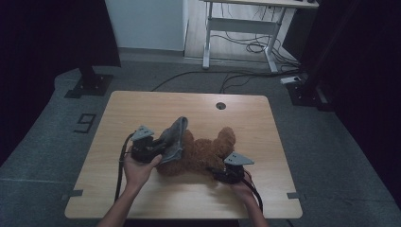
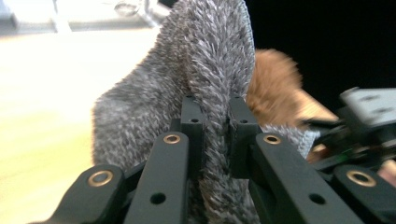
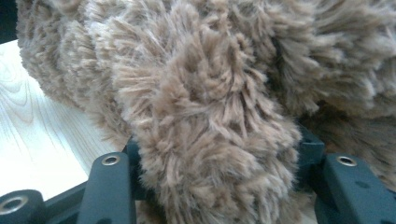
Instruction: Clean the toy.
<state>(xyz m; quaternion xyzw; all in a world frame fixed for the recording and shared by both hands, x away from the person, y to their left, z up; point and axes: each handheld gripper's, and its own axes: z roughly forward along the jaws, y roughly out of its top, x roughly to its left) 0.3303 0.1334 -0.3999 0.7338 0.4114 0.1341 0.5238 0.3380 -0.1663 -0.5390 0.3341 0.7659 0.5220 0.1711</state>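
Jaws on the left gripper are pinched nearly shut on a fold of the grey fuzzy garment, which rises in a peak above the brown teddy bear; in the left gripper view the grey pile is squeezed thin between the two black pads. Further right, the bear lies on its back near the middle of the wooden desk, the garment draped over its left end. At the right, the right gripper has its jaws part-closed around a thick plush limb, the fur bulging out between them

It looks like the garment is being worked off or onto the bear, though I cannot tell which. To do it well, I'd say the right side should just anchor the toy firmly against the desk while the left draws the cloth along the line of the body, not straight up, so the bear isn't dragged with it. A deeper bite on the cloth would help, since a thin pinch of pile could slip
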